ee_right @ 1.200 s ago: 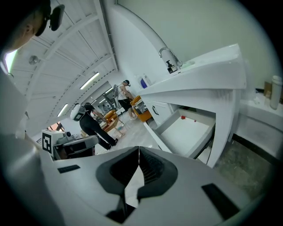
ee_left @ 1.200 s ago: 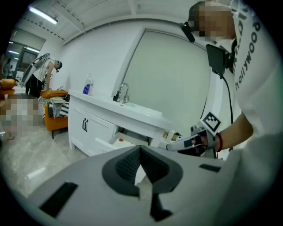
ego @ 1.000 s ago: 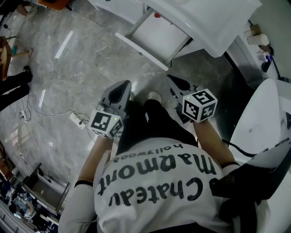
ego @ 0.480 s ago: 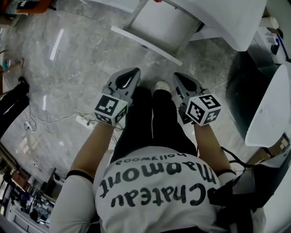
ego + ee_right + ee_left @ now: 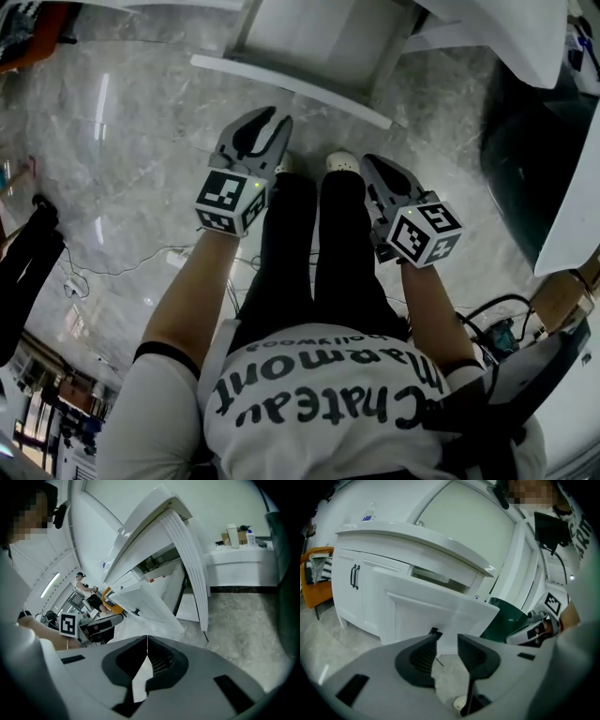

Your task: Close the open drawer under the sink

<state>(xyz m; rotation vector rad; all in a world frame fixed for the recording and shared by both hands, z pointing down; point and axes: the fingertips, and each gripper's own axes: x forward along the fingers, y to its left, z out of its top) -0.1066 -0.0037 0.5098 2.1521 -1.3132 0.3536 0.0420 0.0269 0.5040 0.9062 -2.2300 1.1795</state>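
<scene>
two claws hung low over the marble floor [image 5: 122, 159], either side of the person's legs [image 5: 314, 262], both just short of the open drawer [image 5: 300, 42]. the left claw [image 5: 270, 120] had its jaws part way apart and opening, with nothing between them. past its tips the drawer stood pulled out beneath the white sink top [image 5: 417, 536]. the right claw [image 5: 373, 165] had its jaws pressed together, empty, and clear of the drawer.
</scene>
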